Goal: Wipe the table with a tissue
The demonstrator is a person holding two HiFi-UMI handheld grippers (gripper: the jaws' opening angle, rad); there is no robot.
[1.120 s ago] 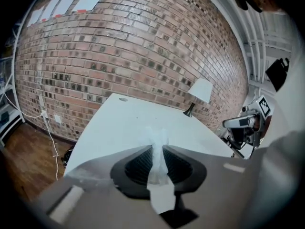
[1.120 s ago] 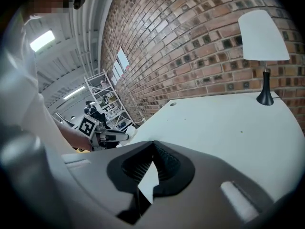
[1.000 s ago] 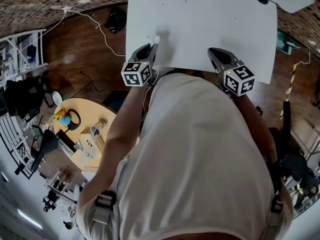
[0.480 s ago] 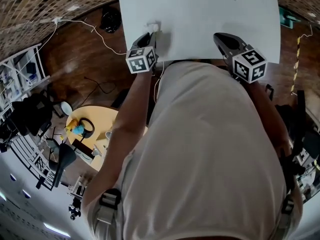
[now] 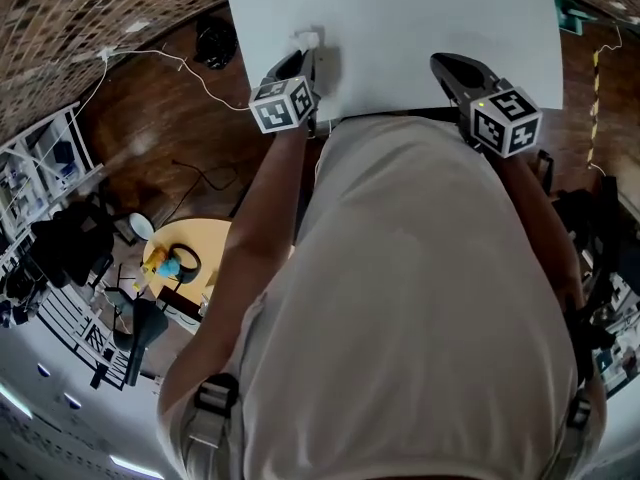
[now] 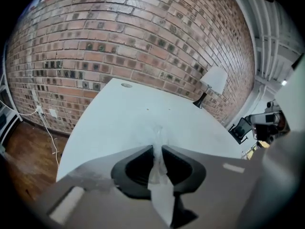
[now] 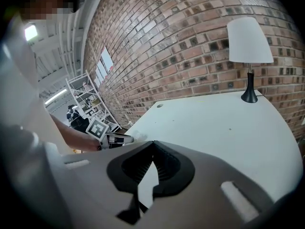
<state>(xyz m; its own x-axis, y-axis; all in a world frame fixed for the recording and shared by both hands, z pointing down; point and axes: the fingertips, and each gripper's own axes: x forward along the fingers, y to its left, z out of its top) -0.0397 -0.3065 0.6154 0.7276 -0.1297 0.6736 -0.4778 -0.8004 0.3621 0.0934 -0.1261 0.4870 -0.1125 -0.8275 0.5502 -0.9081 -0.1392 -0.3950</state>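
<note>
The white table (image 5: 420, 18) fills the top of the head view. My left gripper (image 5: 305, 54) reaches over its near left edge, shut on a white tissue (image 5: 307, 40). In the left gripper view the tissue (image 6: 161, 194) is pinched between the two jaws of the left gripper (image 6: 157, 147), which have just been closing on it. A tuft of tissue sticks out past the tips over the table (image 6: 143, 113). My right gripper (image 5: 442, 62) hovers at the near right edge. Its jaws (image 7: 152, 143) are shut with nothing between them. The left gripper (image 7: 125, 138) also shows in the right gripper view.
A white lamp (image 7: 249, 42) on a black stem stands at the table's far end against a brick wall (image 6: 119, 37). A small round hole (image 6: 126, 85) lies near the table's far edge. A wooden floor with cables (image 5: 170, 78) and a round yellow side table (image 5: 205, 253) lie to the left.
The left gripper has moved a little farther in over the table with the tissue in it. The right gripper has stayed near the table's front edge.
</note>
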